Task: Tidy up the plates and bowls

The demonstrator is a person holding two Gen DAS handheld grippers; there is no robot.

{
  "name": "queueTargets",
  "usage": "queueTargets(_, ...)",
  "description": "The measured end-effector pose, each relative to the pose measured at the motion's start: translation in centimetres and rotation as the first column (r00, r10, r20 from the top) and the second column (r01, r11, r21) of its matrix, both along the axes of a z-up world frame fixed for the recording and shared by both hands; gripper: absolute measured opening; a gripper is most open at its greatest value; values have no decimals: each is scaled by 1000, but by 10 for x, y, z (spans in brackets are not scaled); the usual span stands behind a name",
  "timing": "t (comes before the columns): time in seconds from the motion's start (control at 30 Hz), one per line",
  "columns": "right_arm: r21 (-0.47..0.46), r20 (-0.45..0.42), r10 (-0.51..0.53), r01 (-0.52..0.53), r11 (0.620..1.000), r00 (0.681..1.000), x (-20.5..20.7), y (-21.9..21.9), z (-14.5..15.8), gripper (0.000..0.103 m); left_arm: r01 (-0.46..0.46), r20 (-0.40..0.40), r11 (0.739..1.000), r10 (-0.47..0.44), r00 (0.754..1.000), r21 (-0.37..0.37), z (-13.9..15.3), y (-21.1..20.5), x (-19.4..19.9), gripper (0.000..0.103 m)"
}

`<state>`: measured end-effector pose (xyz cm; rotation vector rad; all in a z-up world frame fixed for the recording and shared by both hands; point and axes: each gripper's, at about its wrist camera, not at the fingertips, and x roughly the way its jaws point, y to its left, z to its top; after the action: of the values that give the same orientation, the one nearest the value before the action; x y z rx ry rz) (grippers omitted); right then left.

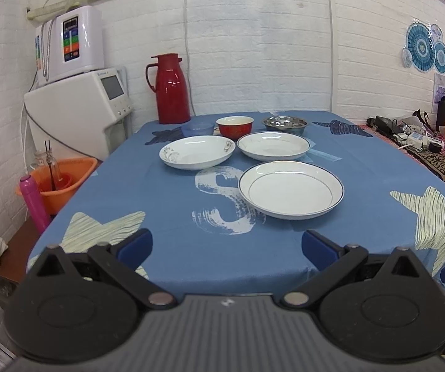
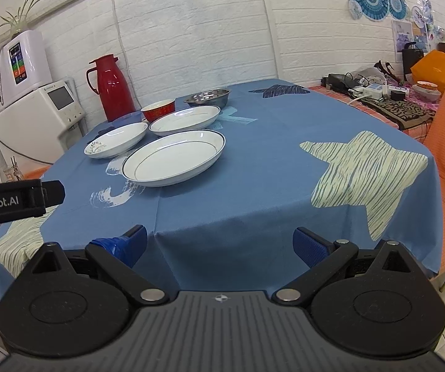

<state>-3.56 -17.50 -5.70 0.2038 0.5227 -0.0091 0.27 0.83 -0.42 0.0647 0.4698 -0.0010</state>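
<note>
Meanwhile, six dishes wait on a table [image 1: 173, 248] draped in blue star-print cloth, none yet stacked and none in a claw. From left to right in the left wrist view: a small blue bowl [image 1: 197, 129] at the far left of the back row, with a flower-patterned plate [image 1: 197, 152] in front of it; a red bowl [image 1: 235, 127] next, just behind the gap between two plates; a rimmed white plate [image 1: 273, 146]; and a steel bowl [image 1: 285, 125] at the back right. Nearest the camera lies a larger blue-rimmed plate [image 1: 291, 188], apart from the others. A red thermos [image 1: 171, 89] stands behind the bowls by the wall. The left claw [image 1: 225, 249] hovers over the near table edge, its blue-padded jaws spread wide and holding nothing; the right claw [image 2: 219, 246] hangs likewise spread and empty, off to the right of the dishes. The plates look like glazed ceramic: rigid, fairly heavy, slick and breakable, so a pinch across the raised rim, one pad inside and one beneath, seems the soundest hold, with a gentle set-down when nesting one on another. The steel bowl should be light and tough but slippery; the blue bowl looks like plastic, light and forgiving. The deep red bowl offers an upright wall for gripping.
</note>
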Motion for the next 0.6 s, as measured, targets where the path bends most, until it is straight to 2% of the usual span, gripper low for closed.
queueTargets(0.37,-3,0,7,-7,1000,1000,1,0,-3,88,-3,-5,1000,3,1000,16,-3,0,9,102)
queueTargets(0.57,5,2,-13,13,1000,1000,9,-8,-8,88,-44,-66,999,46,997,24,-14,7,43,102)
queueTargets(0.6,-5,27,-12,12,1000,1000,13,-10,-9,88,-47,-83,999,49,995,25,-17,8,49,102)
